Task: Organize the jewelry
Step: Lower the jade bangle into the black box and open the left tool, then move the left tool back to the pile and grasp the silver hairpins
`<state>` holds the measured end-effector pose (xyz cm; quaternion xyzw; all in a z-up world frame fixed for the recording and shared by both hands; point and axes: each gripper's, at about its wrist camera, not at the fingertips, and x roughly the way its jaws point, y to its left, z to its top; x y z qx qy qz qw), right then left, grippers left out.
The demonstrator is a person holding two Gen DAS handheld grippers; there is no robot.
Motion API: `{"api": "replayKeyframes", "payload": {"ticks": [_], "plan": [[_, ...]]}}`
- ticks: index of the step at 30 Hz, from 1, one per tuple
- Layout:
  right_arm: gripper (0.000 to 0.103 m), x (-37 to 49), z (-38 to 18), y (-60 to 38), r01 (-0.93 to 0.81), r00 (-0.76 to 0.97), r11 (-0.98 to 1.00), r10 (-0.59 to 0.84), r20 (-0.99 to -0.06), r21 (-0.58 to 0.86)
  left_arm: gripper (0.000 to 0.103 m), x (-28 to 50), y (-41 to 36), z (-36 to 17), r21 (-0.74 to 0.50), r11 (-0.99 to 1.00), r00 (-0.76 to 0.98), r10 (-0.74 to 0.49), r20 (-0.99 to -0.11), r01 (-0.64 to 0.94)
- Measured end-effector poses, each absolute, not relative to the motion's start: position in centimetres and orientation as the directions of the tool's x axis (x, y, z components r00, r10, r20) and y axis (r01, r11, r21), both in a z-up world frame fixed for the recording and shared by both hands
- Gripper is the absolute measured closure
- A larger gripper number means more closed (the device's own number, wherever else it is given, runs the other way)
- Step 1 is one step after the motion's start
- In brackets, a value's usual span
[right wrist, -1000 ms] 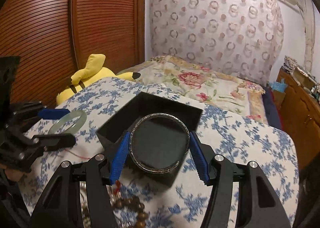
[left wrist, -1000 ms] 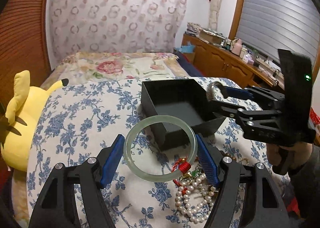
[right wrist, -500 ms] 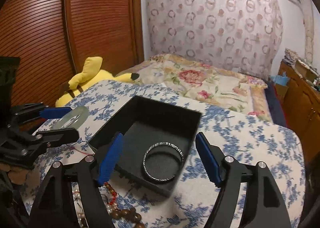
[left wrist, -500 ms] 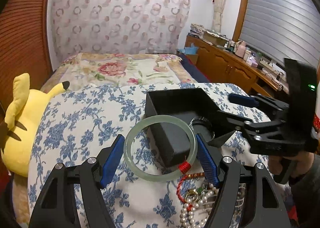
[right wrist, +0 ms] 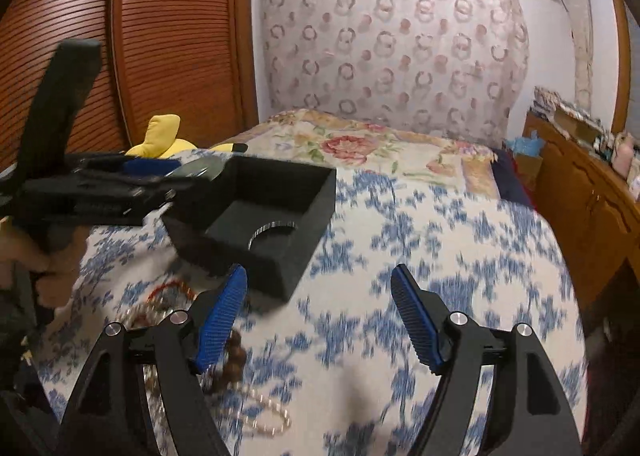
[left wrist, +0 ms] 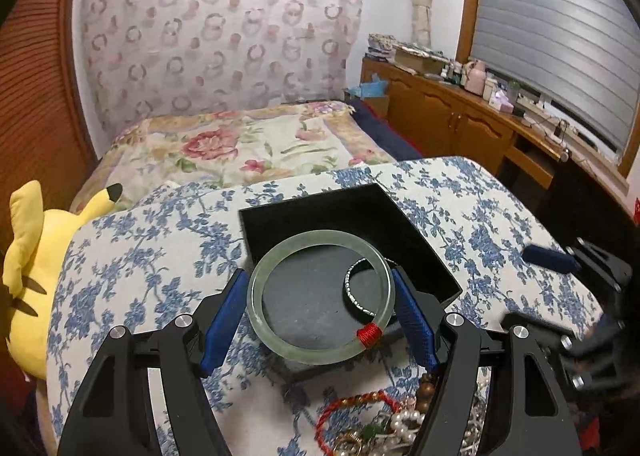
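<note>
No words, labels, brand names or numbers can be read anywhere in either view; the small items on the far cabinet are too blurred.

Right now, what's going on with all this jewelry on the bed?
A person with a handheld gripper in each hand is sorting jewelry into a black box on a blue floral cloth. The left gripper is shut on a pale green jade bangle, holding it over the box. A silver bangle already lies inside. The right gripper is open and empty, beside the box. A tangle of pearl and bead strands sits unsorted near the grippers.
</note>
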<state>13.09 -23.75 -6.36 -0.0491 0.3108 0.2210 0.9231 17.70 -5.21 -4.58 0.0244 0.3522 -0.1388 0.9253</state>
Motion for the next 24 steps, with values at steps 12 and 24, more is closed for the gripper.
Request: {"api": "replayKeyframes", "payload": {"ticks": [12,24], "plan": [[0.026,10.0,-8.4,-25.7,-0.412,0.685,0.906,0.380,-0.622,0.099,0.026,18.2,-6.4,-5.1,-0.006,0.964,0.720,-0.203,-0.664,0.266],[0.025,8.3,-9.0,-24.6,-0.439,0.653,0.891,0.406,-0.639,0.117,0.021,13.1,-4.9,-4.9,-0.008,0.957,0.729,-0.225,-0.647,0.289]]}}
